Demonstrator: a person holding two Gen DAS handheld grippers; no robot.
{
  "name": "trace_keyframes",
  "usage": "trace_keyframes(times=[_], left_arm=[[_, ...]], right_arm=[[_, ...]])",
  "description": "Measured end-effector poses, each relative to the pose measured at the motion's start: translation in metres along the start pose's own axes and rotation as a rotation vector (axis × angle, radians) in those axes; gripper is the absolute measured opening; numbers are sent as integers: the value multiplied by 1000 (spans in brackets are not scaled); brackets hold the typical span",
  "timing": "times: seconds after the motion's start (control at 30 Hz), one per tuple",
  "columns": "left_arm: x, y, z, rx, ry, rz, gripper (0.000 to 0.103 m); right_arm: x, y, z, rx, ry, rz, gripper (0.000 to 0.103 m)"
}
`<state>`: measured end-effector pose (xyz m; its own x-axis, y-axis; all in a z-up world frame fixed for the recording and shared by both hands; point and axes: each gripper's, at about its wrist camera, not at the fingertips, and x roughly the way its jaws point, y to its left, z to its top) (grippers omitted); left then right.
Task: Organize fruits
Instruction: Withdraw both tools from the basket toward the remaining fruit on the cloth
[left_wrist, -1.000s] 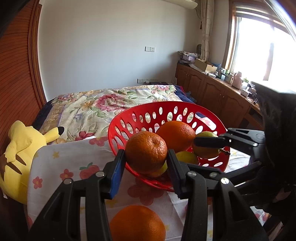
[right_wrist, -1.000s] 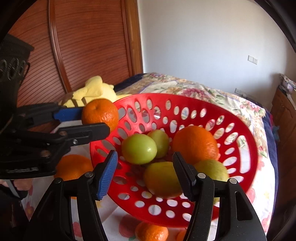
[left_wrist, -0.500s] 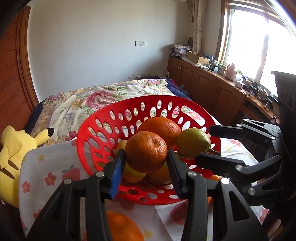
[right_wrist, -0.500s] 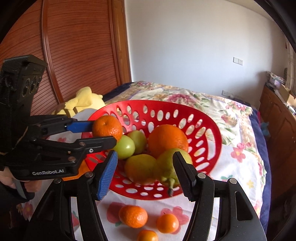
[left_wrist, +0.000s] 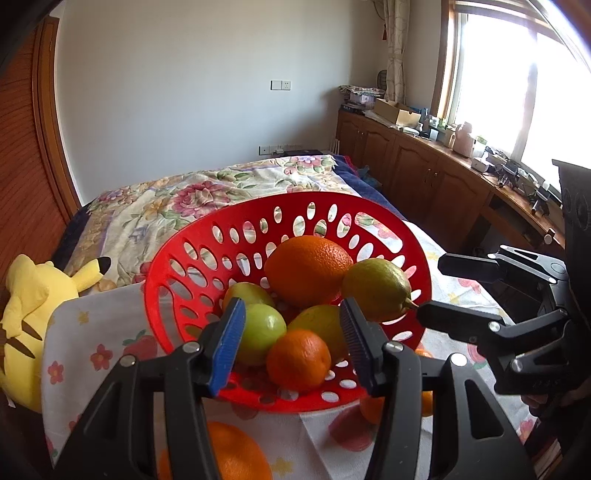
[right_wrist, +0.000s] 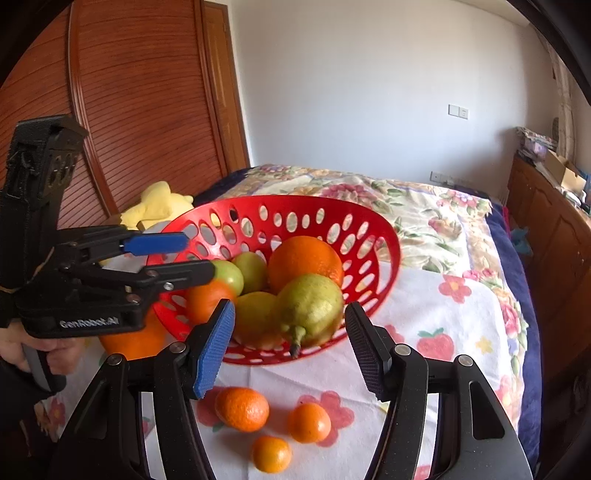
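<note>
Mandarin (left_wrist: 298, 360): lies in the red basket (left_wrist: 173, 280), between and just past the left gripper's (left_wrist: 291, 345) pads, clear of both.
Left gripper: jaws opening, nothing pinched.
Right gripper (right_wrist: 290, 349): spread and empty, just short of the basket's near rim.
Loose mandarins (right_wrist: 242, 409): on the floral cloth (right_wrist: 436, 306) below the right gripper.
Handling: probably light, firm, faintly waxy (soft peel bruises); take across the widest middle.
Pose: both grippers tilt downward toward the basket.
</note>
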<state>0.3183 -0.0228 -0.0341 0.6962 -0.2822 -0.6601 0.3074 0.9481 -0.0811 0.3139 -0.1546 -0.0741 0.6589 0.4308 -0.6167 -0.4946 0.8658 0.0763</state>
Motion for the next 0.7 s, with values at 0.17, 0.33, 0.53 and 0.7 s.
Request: trace_keyframes(times=[0.17,0.33,0.53,0.7], left_arm=[[-28,-5,-5,12,-25,17,54],[-48,-6,-16,16,-31,33,56],[-64,-2,-44,-12,-19,35,57],[-70,1,-63,-5,-1,46,57]], right_arm=[[-20,-4,-6,15,-17,-12,64],[-42,-5,-15,31,-33,-18,64],[-51,4,-33,30,-18,0,61],[-49,15,-52,18,24,-3,58]])
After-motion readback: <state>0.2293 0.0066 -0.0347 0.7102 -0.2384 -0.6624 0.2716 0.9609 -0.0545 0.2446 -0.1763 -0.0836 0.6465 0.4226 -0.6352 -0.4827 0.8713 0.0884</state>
